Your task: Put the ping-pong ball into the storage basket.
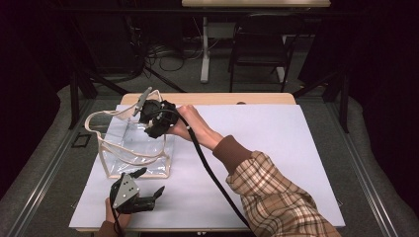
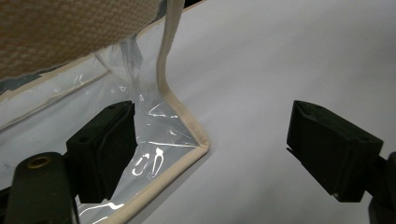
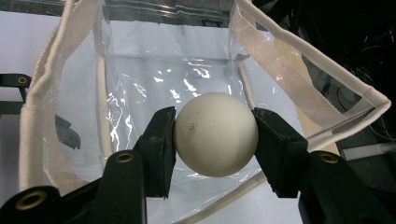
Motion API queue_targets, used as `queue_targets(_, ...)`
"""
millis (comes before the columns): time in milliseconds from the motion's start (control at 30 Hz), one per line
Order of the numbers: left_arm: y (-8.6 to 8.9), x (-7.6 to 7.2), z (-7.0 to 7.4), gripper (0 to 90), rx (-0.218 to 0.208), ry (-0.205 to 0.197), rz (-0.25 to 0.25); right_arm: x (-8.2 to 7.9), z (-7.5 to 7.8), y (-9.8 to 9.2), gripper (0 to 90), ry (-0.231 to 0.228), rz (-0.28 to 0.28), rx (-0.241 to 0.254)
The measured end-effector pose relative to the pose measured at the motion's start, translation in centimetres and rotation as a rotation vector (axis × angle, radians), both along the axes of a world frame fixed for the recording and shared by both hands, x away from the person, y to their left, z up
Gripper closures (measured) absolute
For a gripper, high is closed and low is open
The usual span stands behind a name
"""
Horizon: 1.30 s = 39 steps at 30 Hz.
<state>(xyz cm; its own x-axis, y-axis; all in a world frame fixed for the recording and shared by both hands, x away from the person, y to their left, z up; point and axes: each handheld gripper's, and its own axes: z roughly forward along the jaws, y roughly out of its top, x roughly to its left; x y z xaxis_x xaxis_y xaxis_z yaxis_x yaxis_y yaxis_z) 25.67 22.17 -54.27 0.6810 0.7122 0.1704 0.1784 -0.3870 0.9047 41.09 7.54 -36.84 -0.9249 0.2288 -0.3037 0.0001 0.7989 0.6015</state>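
I've got the ball (image 3: pixel 215 134) pinched tight in my right gripper (image 3: pixel 214 140), hovering over the mouth of the clear bag (image 1: pixel 131 145) at about 10 o'clock on the table (image 1: pixel 276 148). Next I just need to lower it in and let go, I reckon. The high view hides the ball behind my hand; my left gripper (image 2: pixel 212 144) sits wide open, empty, by the bag's bottom corner.

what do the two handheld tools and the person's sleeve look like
Both are black with blocky black jaws. The left tool carries a grey three-cornered plate; a black cable trails from the right tool. The right sleeve is brown-and-cream plaid with a brown cuff.
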Motion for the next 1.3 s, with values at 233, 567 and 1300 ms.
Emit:
queue_targets(233,0.0,0.0,0.0,16.1,0.003,0.0,-0.001,-0.1,-0.1,0.4,50.9,0.008,0.005,-0.025)
queue_targets(567,0.0,0.0,0.0,16.0,0.001,0.001,-0.001,-0.2,-0.2,0.9,50.8,0.019,0.004,-0.041)
queue_targets(1300,0.1,0.0,0.0,16.1,0.007,0.0,-0.001,-0.2,-0.9,1.8,50.7,0.046,0.015,-0.095)
